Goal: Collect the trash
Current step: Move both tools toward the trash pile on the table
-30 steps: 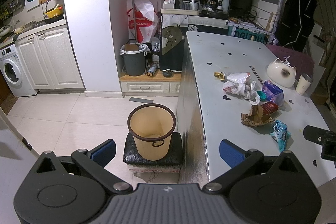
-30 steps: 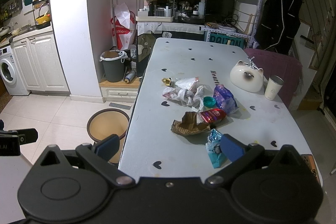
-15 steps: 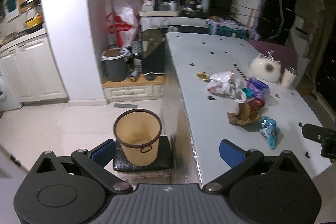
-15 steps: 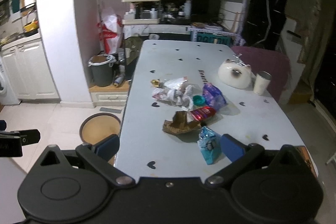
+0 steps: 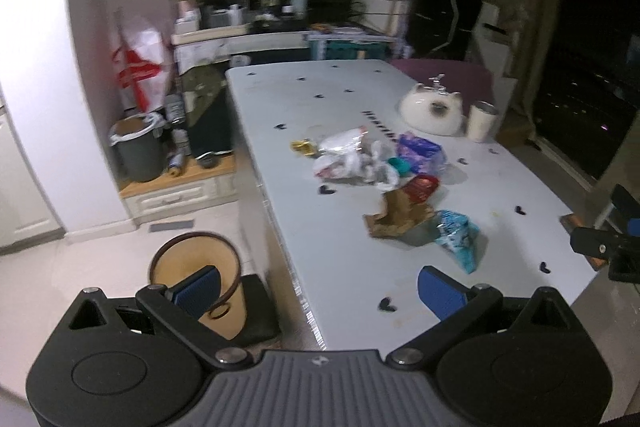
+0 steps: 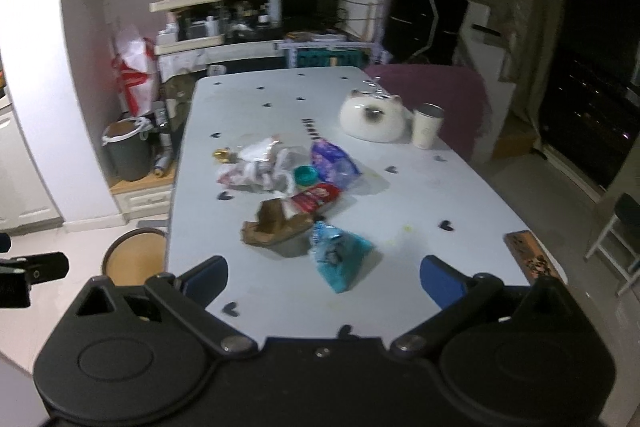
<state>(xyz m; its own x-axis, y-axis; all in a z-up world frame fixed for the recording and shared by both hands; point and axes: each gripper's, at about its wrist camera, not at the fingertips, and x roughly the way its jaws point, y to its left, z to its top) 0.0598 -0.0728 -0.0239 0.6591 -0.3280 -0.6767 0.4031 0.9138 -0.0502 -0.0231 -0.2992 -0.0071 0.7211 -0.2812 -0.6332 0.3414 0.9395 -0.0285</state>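
One white table (image 6: 400,195) carries the trash in a loose cluster around its middle, nearer the left edge than the right. One tan bin (image 5: 200,267) with a dark rim stands on the floor just off the table's near left corner. Counted from largest down, the trash is: one crumpled clear-and-white plastic bag (image 6: 256,167), one torn brown paper bag (image 6: 272,227), one teal snack packet (image 6: 340,255) nearest the near edge, one purple packet (image 6: 332,161), one red wrapper (image 6: 316,197), one teal cap (image 6: 306,175) and one small gold wrapper (image 6: 222,155). Toward the far right corner sit one white cat-shaped pot (image 6: 374,119) and one cup (image 6: 426,125) (neither is among the litter). The left gripper (image 5: 318,291) has its fingers spread wide, holding and touching nothing. The right gripper (image 6: 324,279) is likewise spread wide and empty, above the near edge.
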